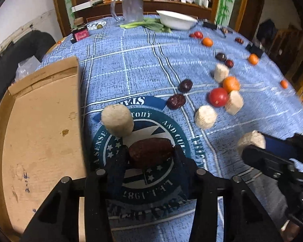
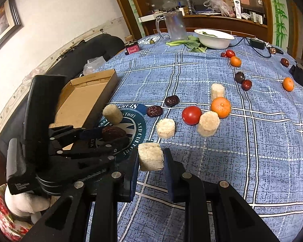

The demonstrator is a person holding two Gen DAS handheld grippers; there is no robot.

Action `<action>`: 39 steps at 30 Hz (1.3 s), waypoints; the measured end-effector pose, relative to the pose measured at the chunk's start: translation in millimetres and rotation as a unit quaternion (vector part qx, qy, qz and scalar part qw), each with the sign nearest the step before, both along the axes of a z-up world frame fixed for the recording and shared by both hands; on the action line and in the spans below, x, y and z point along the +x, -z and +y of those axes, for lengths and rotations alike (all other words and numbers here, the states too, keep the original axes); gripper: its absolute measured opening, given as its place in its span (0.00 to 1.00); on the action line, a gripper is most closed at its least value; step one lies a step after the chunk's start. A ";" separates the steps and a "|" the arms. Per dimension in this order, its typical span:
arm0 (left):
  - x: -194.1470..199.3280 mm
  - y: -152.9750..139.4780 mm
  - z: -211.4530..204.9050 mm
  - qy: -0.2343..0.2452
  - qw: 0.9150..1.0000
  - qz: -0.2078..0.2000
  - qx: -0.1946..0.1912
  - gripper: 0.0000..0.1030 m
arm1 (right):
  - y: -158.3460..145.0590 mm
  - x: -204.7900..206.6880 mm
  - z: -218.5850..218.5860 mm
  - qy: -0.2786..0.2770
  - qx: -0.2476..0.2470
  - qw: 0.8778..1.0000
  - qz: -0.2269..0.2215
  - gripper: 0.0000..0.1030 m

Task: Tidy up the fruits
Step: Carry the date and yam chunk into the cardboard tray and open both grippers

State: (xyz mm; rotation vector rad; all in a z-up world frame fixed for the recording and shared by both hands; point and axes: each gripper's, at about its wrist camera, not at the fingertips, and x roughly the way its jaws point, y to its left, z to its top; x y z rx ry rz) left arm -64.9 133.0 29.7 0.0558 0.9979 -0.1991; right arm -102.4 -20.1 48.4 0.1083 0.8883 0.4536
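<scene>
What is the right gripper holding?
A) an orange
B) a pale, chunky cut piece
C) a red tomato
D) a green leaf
B: in the right wrist view the right gripper has its fingers pressed on both sides of a pale cut piece, while the tomato and the orange lie on the tablecloth farther off.

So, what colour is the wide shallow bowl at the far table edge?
White, clearest in the right wrist view.
</scene>
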 end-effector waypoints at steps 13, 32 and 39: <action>1.5 -88.3 132.8 -0.103 0.992 -0.068 -0.039 0.43 | -63.1 36.3 74.7 -0.092 0.031 0.995 -0.028 0.25; 118.2 -9.8 232.0 -0.206 0.975 0.050 -0.073 0.43 | 16.4 179.8 249.8 -0.146 -0.042 0.986 0.063 0.26; 115.1 -6.5 235.1 -0.201 0.973 0.050 -0.102 0.44 | 17.8 181.1 231.0 -0.117 -0.006 0.991 0.059 0.43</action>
